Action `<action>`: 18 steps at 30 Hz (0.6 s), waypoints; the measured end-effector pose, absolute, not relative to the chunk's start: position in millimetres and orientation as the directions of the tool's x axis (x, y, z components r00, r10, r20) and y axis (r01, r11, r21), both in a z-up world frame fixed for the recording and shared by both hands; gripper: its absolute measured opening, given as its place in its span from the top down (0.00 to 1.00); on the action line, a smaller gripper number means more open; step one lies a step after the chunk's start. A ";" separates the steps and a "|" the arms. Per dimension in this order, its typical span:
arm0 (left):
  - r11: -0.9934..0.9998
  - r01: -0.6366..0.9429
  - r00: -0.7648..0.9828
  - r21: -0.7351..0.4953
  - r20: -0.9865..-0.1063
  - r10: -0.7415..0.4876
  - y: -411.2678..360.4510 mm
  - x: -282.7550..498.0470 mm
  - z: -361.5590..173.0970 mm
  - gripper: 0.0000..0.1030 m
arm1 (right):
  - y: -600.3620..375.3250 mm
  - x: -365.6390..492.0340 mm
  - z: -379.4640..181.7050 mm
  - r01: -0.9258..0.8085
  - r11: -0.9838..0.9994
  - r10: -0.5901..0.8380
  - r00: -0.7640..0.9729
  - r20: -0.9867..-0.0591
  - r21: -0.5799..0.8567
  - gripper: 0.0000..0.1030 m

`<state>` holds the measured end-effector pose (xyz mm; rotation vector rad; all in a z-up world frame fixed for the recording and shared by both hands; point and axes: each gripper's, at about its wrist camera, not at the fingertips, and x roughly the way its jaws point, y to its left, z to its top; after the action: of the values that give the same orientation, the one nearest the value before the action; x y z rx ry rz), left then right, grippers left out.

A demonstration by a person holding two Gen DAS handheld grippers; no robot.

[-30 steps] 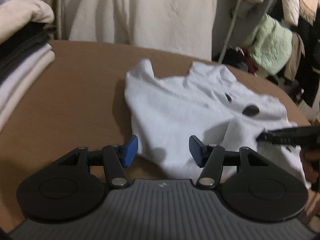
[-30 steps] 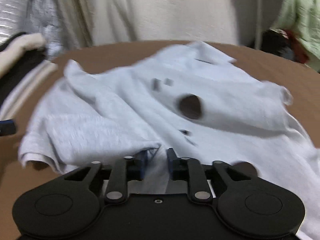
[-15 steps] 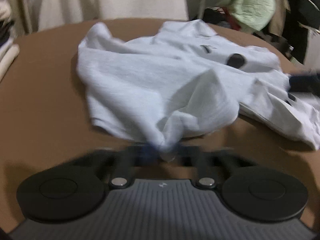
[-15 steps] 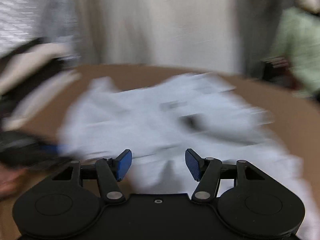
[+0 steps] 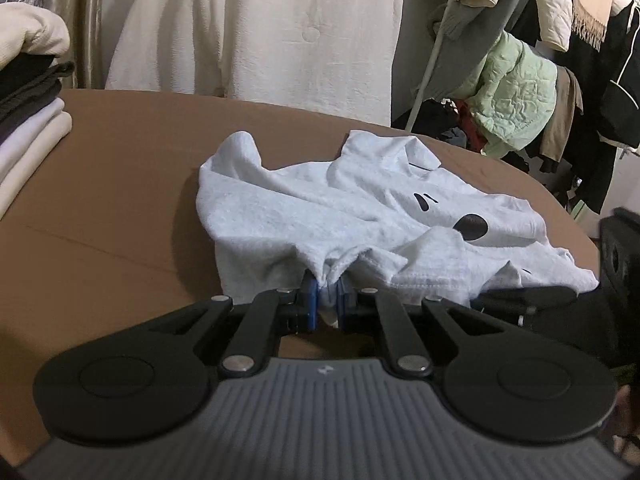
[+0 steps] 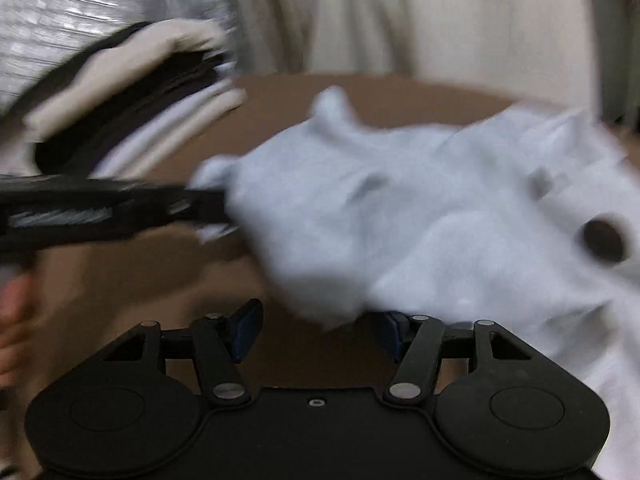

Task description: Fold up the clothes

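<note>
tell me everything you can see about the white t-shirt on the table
The white t-shirt is a soft knit, pale grey-white, with black printed marks: a large oval and two short dashes. It lies crumpled and unfolded on the brown table, collar towards the far side, one sleeve poking up at its far left corner. Its stitched hem faces the camera, and a bunched bit of that edge is pinched in the left hand-held gripper. The right hand-held gripper is open at its near edge, holding nothing.
</note>
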<state>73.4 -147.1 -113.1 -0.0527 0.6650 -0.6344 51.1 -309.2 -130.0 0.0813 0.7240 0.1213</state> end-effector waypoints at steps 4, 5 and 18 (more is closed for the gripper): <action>0.810 0.534 0.610 -0.244 -0.552 -0.569 -146.6 72.4 -111.5 0.91 | -326.5 30.7 -117.5 -0.018 0.989 0.102 0.802 -0.588 0.148 0.92; 0.808 0.542 0.609 -0.230 -0.555 -0.566 -147.9 70.1 -110.9 0.91 | -332.0 24.3 -112.8 -0.008 0.983 0.114 0.808 -0.578 0.184 0.92; 0.871 0.478 0.666 -0.109 -0.602 -0.441 -95.6 24.1 -70.9 0.91 | -336.7 -70.8 -29.2 -0.329 0.849 0.483 0.800 -0.355 0.414 0.97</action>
<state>24.1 -95.6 -70.9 0.0595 0.6630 -0.5193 -70.8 -336.7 -29.2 0.3444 0.4687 0.4448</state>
